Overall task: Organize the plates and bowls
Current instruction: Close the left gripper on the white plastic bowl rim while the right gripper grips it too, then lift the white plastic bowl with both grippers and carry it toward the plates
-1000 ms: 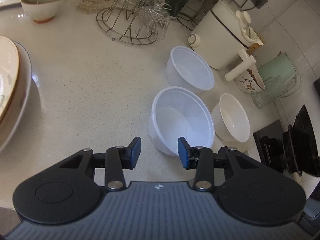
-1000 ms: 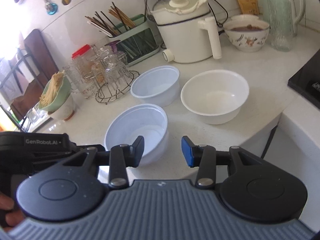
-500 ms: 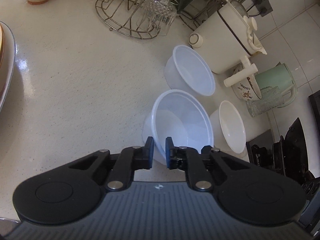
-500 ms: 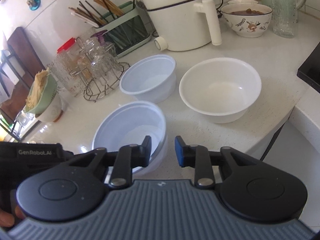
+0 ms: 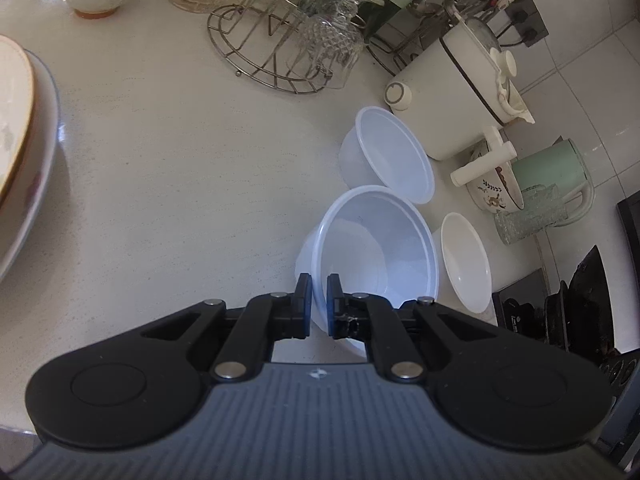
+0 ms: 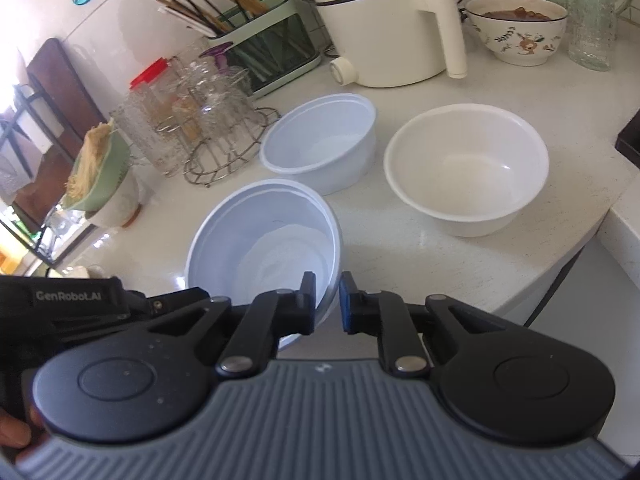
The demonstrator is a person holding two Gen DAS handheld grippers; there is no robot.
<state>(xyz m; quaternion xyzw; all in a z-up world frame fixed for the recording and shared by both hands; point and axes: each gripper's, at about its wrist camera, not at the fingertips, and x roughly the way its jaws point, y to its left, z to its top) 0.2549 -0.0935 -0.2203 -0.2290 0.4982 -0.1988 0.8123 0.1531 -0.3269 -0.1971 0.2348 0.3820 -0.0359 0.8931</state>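
While both tools [image 5: 318, 300] [image 6: 327, 300] pinch its rim, plastic bowl [image 5: 376, 248] [image 6: 268, 240] tilts — near side raised.

Left gripper [image 5: 319, 297] pinched on bowl [image 5: 380, 248] rim; right gripper [image 6: 327, 297] jaws just closing on the same rim, both angled down.

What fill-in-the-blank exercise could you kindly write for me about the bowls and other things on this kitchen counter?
1. The near plastic bowl and the far plastic bowl are both ___.
2. The chopsticks stand in a ___ holder.
3. The jar by the glass rack has a ___ lid.

Missing words: empty; green; red.
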